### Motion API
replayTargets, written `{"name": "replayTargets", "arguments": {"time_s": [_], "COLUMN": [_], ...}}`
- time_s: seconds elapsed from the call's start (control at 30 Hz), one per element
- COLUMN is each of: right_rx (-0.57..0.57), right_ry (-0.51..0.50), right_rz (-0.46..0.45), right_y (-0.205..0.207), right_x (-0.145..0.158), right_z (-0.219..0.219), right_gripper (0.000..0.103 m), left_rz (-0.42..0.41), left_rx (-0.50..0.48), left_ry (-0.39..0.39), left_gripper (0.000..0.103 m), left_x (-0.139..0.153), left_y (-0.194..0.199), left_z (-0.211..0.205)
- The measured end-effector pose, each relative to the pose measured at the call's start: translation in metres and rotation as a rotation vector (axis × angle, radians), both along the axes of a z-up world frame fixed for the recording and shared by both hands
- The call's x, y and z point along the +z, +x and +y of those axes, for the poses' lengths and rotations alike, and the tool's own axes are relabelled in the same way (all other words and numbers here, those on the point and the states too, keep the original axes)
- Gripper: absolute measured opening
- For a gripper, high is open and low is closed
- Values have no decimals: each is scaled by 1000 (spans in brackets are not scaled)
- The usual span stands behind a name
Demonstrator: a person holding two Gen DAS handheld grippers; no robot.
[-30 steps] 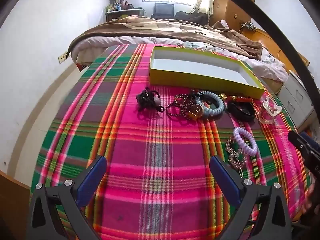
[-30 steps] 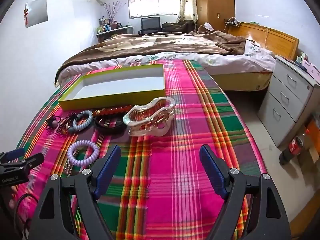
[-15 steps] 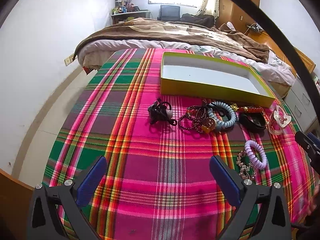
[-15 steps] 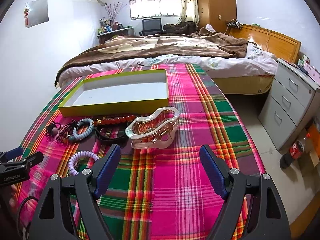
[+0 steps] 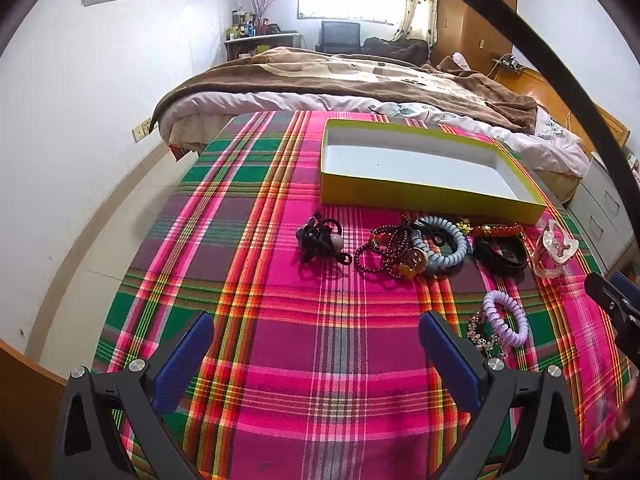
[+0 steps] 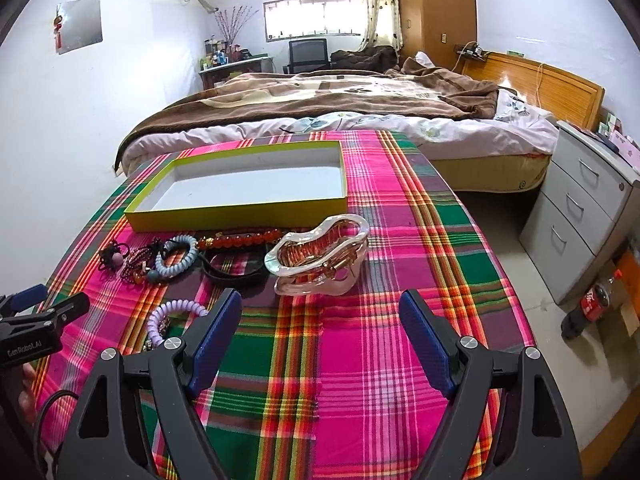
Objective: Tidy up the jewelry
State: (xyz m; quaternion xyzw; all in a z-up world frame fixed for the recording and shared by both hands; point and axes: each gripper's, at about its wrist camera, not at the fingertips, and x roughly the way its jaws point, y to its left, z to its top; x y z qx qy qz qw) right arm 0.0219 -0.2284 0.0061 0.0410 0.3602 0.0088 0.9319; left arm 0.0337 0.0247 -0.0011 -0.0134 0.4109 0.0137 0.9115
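Nothing has been sorted yet, by the look of it: the yellow box (image 5: pixel 420 190) at the far side of the plaid-covered surface (image 5: pixel 280 360) is bare inside, and every piece lies on the cloth in front of it.

Left to right in the left wrist view, the row runs: a black hair tie (image 5: pixel 320 242) apart from the others; a tangle of dark beads (image 5: pixel 386 250) with a blue coil (image 5: pixel 444 246) lying over it; a red bead bracelet (image 5: pixel 498 230) close under the box wall; a black band (image 5: pixel 500 256) just before it; and a clear hair clip (image 5: pixel 556 248) at the far right. Nearer, a purple coil (image 5: pixel 506 320) lies against a small sparkly chain (image 5: pixel 482 334).

So the whole job is left, I judge: each piece lifted and set in the box.

The left claw (image 5: pixel 316 360) is released and empty, hovering over bare cloth. The right claw (image 6: pixel 320 340) is likewise released and empty, the hair clip just ahead of it.

The tangle is the main snag: beads and blue coil interlock, so lifting one may drag the other. The box's near wall must be cleared on each transfer. Beyond the surface are a bed (image 6: pixel 320 96), drawers (image 6: pixel 580 208) at right, and a bottle (image 6: pixel 596 304) on the floor, none in the way.
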Motion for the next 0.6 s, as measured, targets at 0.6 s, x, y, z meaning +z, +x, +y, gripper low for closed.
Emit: {"name": "replayTargets", "arguments": {"time_s": [0.6], "right_rx": [1], "right_ry": [3], "right_rz": [5], "right_y": [-2], "right_x": [0], "right_z": [1], "right_gripper": [81], "left_rz": [-7], "left_rx": [-2], "left_ry": [12], "left_gripper": [103], "left_x": [4], "left_y": [-2], "left_z": [0]}}
